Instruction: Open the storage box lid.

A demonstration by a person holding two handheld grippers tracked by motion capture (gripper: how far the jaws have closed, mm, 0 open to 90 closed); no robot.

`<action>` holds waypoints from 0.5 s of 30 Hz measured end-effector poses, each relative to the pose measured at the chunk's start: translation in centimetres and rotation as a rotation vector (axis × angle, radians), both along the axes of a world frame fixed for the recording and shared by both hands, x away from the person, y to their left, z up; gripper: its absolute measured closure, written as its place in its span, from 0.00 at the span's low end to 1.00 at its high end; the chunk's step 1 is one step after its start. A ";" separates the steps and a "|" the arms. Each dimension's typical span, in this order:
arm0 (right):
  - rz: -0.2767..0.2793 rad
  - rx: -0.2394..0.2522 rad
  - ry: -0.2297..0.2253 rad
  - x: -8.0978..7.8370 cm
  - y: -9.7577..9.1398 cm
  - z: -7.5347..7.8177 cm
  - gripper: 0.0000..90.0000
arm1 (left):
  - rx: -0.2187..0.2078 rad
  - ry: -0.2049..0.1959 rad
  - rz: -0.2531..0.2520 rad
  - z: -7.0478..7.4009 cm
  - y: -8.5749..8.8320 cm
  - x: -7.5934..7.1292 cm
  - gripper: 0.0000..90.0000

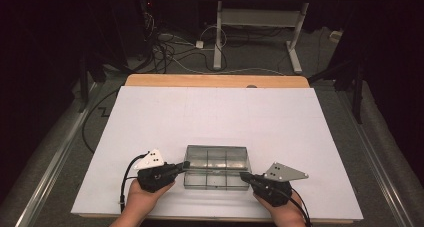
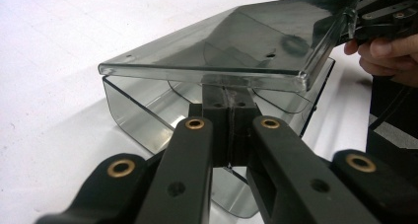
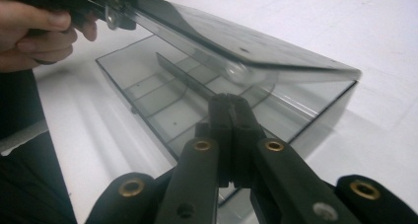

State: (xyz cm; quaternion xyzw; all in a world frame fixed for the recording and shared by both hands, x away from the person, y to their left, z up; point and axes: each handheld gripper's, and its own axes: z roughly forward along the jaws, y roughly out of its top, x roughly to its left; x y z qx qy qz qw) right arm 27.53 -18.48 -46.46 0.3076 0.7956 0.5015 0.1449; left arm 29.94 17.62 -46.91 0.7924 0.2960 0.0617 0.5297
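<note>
1. High view: clear plastic box with divided compartments near the front edge of the white worktop. Left gripper at the box's left side, right gripper at its right side.
2. Left gripper view: fingers clenched together, tips just under the edge of the lid. Lid tilted up, apart from the base on this side.
3. Right gripper view: fingers clenched too, tips at the lid's near edge; whether pinching it, cannot tell. Compartments apparently empty.
4. Judged progress: opening begun, lid part-raised; swinging it fully back left to do.
</note>
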 end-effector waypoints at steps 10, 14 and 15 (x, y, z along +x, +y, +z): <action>-0.033 0.006 -0.006 0.3 -1.0 0.1 1.00 | 0.024 0.005 0.008 0.3 -0.5 1.2 0.97; -0.052 0.011 -0.007 0.5 -1.6 0.1 1.00 | 0.013 -0.009 0.010 0.5 -0.6 1.6 0.97; -0.057 0.013 -0.006 0.6 -1.7 0.1 1.00 | 0.018 -0.011 0.011 0.5 -0.6 1.7 0.97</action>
